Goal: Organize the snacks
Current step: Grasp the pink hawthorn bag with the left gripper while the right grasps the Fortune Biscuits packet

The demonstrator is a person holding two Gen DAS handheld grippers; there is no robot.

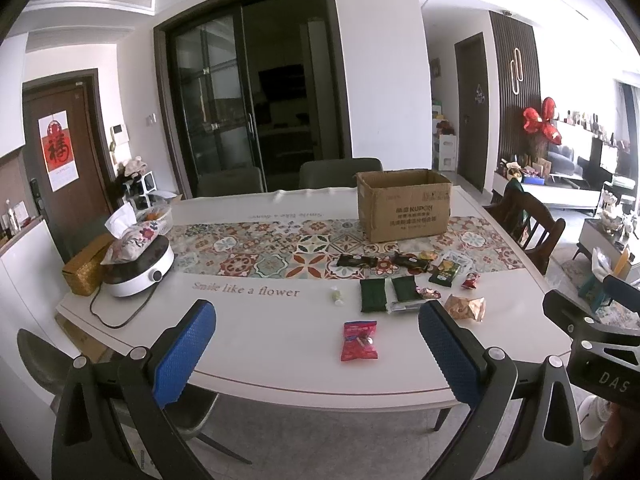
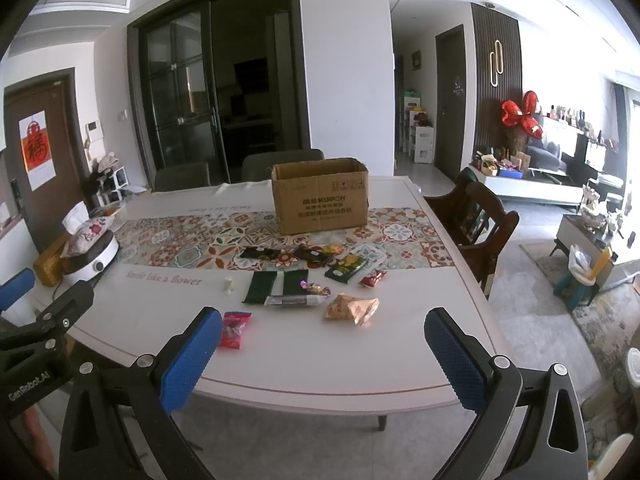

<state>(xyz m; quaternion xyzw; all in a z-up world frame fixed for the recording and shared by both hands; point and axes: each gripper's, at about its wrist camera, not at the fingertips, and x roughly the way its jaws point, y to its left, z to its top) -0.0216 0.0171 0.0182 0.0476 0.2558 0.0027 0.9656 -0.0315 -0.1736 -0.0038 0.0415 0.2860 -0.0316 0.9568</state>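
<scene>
Several snack packets lie on the white table (image 1: 256,344) in front of an open cardboard box (image 1: 404,210) (image 2: 320,198). Nearest is a red packet (image 1: 359,341) (image 2: 234,329). A crumpled gold packet (image 1: 466,307) (image 2: 352,308), two dark green packets (image 1: 373,295) (image 2: 260,288) and a green-yellow packet (image 2: 346,268) sit beyond. My left gripper (image 1: 316,354) hangs open over the table's near edge, empty. My right gripper (image 2: 324,360) is open and empty too, short of the gold packet.
A white round appliance (image 1: 138,270) with a floral tissue pouch and a woven box (image 1: 82,274) occupy the table's left end. A small white item (image 1: 337,295) lies mid-table. Chairs stand behind the table, and a dark wooden chair (image 2: 476,224) at its right.
</scene>
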